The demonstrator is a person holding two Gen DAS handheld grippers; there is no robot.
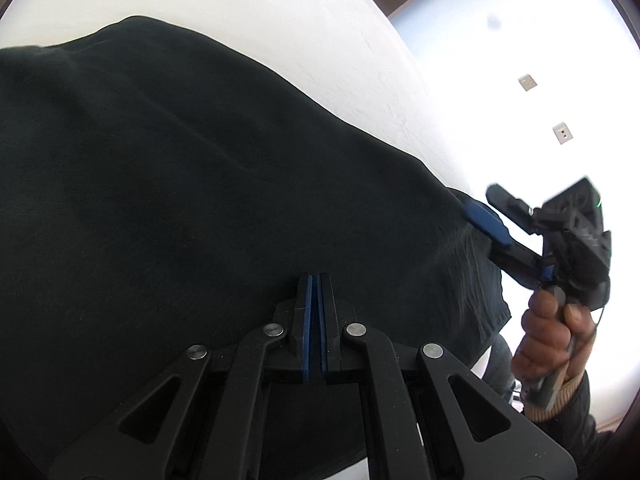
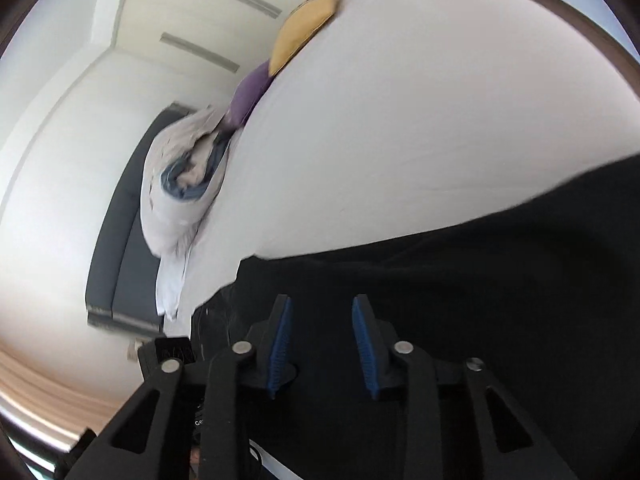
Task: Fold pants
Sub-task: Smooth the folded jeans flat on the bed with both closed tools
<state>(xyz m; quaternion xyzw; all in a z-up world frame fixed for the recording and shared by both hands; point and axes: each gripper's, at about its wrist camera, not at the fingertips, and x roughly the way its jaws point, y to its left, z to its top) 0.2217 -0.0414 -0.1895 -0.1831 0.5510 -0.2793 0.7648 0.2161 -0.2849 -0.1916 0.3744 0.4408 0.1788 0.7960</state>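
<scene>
The black pants (image 1: 192,200) lie spread on a white bed (image 1: 304,32). My left gripper (image 1: 314,280) is shut, its blue pads pressed together over the near edge of the pants; whether cloth is pinched between them is hidden. My right gripper (image 2: 322,304) is open, its blue pads apart just above the black pants (image 2: 460,300) near their corner. In the left wrist view the right gripper (image 1: 494,210) shows at the pants' right corner with jaws apart, held by a hand (image 1: 552,336).
At the far end of the white bed (image 2: 420,100) lie a yellow pillow (image 2: 308,24), a purple pillow (image 2: 250,92) and a grey-white bundle of bedding (image 2: 180,184). A dark headboard (image 2: 120,248) stands behind. White wall with sockets (image 1: 560,133) lies right.
</scene>
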